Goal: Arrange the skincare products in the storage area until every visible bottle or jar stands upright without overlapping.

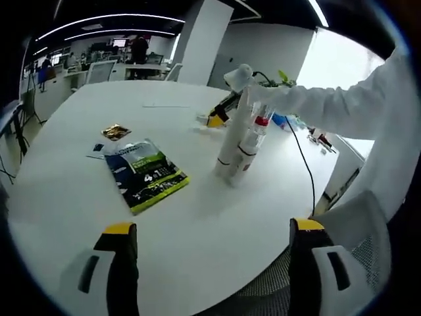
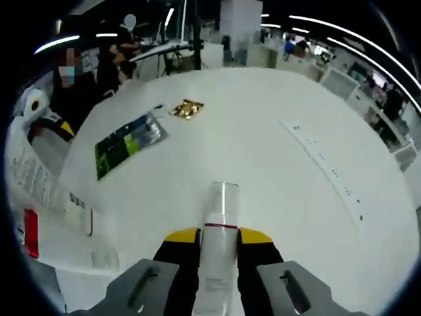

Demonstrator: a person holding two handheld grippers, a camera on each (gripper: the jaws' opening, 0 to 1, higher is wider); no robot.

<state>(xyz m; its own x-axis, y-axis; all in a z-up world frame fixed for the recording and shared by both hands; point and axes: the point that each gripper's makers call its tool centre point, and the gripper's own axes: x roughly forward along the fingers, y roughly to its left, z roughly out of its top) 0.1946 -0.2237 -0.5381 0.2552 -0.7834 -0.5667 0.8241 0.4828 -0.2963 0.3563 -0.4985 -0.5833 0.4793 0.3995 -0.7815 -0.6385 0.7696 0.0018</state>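
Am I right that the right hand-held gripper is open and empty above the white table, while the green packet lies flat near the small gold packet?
Not quite: the right hand-held gripper is shut on a white bottle, as the right gripper view shows. The rest holds: it is above the white table, and the green packet lies flat near the small gold packet.

1. The dark green packet (image 1: 146, 174) lying flat on the table (image 1: 197, 230) carries a large white "4" followed by a smaller mark, perhaps "1"; the rest of its print is too small to read.
2. The white bottles (image 1: 241, 146) standing on the table show red bands, and their label print is blurred, unreadable.
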